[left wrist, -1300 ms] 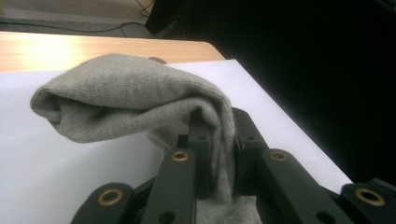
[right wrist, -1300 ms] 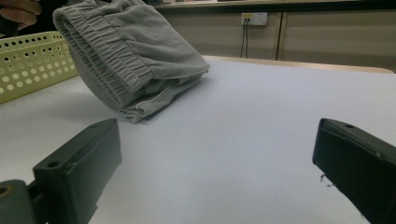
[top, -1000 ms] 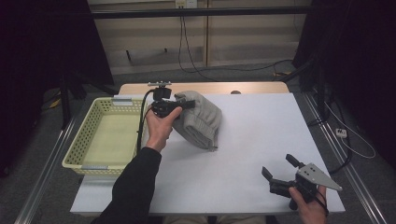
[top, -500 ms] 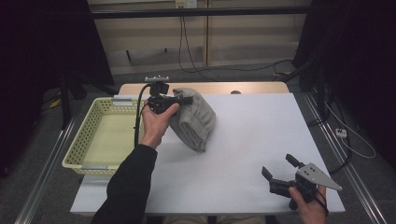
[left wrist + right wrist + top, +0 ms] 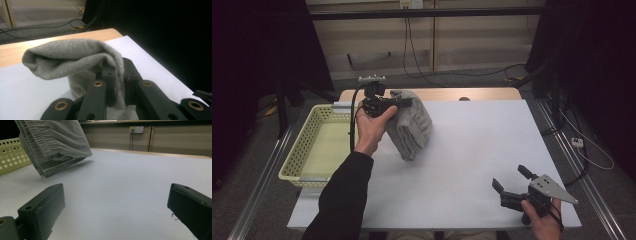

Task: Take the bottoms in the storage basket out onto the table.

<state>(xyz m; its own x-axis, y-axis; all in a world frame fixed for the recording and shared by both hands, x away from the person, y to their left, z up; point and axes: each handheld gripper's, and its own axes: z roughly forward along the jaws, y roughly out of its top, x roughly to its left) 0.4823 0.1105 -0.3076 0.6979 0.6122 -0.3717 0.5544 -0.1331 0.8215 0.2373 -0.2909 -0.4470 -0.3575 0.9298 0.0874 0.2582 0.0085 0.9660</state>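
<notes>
Upper left of centre in the high view, the left gripper (image 5: 404, 103) has its jaws clamped tight on the folded grey cloth (image 5: 411, 126), and the bundle hangs from that pinch, lifted off the white table (image 5: 472, 150), its lower end dangling just right of the person's left hand (image 5: 373, 125). In the left gripper view the fabric (image 5: 75, 53) drapes over both black jaws, squeezed between them at the centre of the frame. The yellow basket (image 5: 307, 150) sits at the left edge of the high view, beside the cloth. Down in the lower right corner, the right gripper (image 5: 508, 181) sits low over the table, jaws spread wide, nothing between them.
</notes>
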